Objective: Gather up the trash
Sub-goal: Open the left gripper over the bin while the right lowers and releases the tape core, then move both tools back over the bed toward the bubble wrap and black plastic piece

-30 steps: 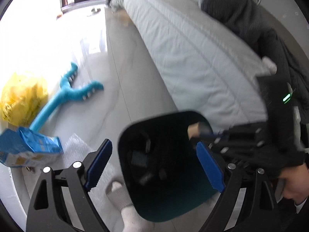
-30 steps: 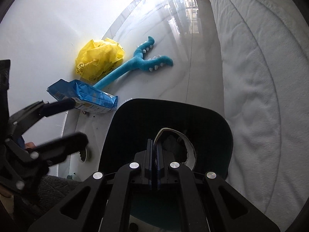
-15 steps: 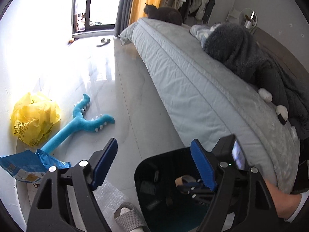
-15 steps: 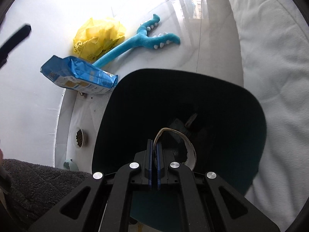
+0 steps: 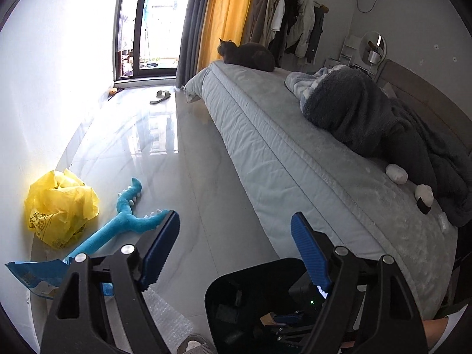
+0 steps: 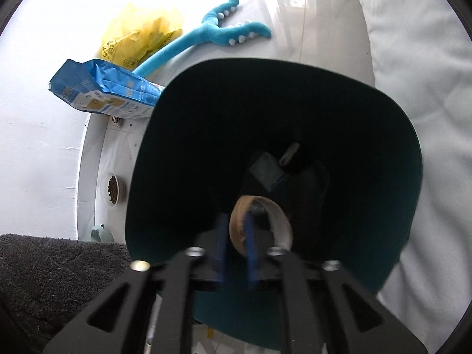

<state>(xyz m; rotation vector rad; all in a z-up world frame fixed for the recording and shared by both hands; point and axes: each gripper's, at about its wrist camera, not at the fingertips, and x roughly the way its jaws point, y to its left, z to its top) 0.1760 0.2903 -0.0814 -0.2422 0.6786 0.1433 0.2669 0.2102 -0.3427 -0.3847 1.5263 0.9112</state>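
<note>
A dark teal trash bin (image 6: pixel 383 159) stands on the floor by the bed; it also shows at the bottom of the left wrist view (image 5: pixel 236 283). My right gripper (image 6: pixel 236 233) is down inside the bin mouth, its jaws a little apart around the wall of a brown cardboard ring (image 6: pixel 267 206). Dark trash lies at the bin's bottom. My left gripper (image 5: pixel 236 242) is open and empty, held above the floor beside the bin. A crumpled yellow plastic bag (image 5: pixel 59 206) and a blue snack bag (image 6: pixel 106 88) lie by the wall.
A blue plush toy (image 5: pixel 126 224) lies on the glossy floor. The grey bed (image 5: pixel 295 153) with a dark blanket and a cat (image 5: pixel 247 56) fills the right. A pet food bowl (image 6: pixel 113 190) sits by the wall. A slipper (image 5: pixel 160 96) lies near the window.
My left gripper has risen and tilted up, now looking across the room. My right gripper has gone lower into the bin and its jaws have parted slightly around the cardboard ring.
</note>
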